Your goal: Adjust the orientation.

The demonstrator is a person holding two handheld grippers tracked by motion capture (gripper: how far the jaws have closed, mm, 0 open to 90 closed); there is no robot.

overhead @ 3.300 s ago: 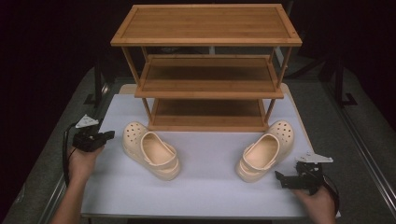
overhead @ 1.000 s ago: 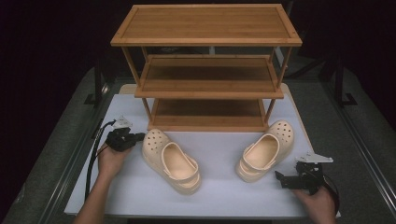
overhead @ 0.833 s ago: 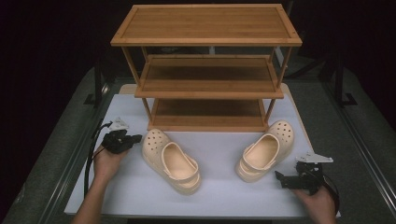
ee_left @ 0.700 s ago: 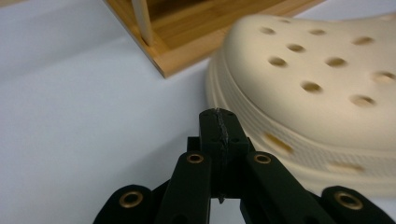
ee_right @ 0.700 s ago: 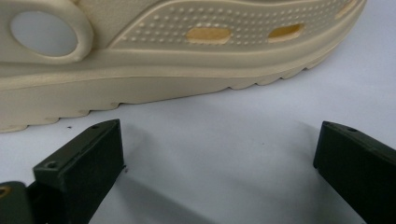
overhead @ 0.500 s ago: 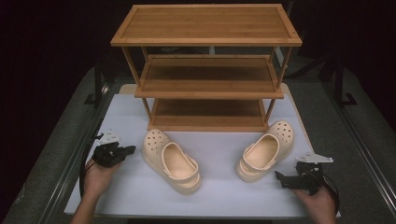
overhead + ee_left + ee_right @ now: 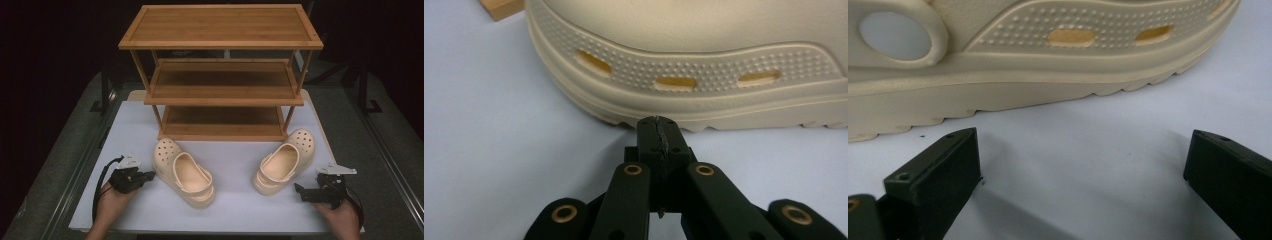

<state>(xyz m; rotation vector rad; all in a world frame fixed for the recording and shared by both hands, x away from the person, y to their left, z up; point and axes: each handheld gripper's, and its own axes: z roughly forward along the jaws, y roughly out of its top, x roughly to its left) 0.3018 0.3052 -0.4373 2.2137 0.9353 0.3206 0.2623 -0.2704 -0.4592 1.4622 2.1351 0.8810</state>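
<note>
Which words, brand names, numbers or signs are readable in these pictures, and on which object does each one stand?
None can be read.
Left clog: side wall shows dots and slots, no letters.
Right clog: round strap rivet looks blank.
Wooden rack: plain boards, no label.
Left gripper and right gripper: no marking visible.

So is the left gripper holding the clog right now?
No, the left gripper has its jaws pressed shut with nothing between them, just short of the left clog.
</note>
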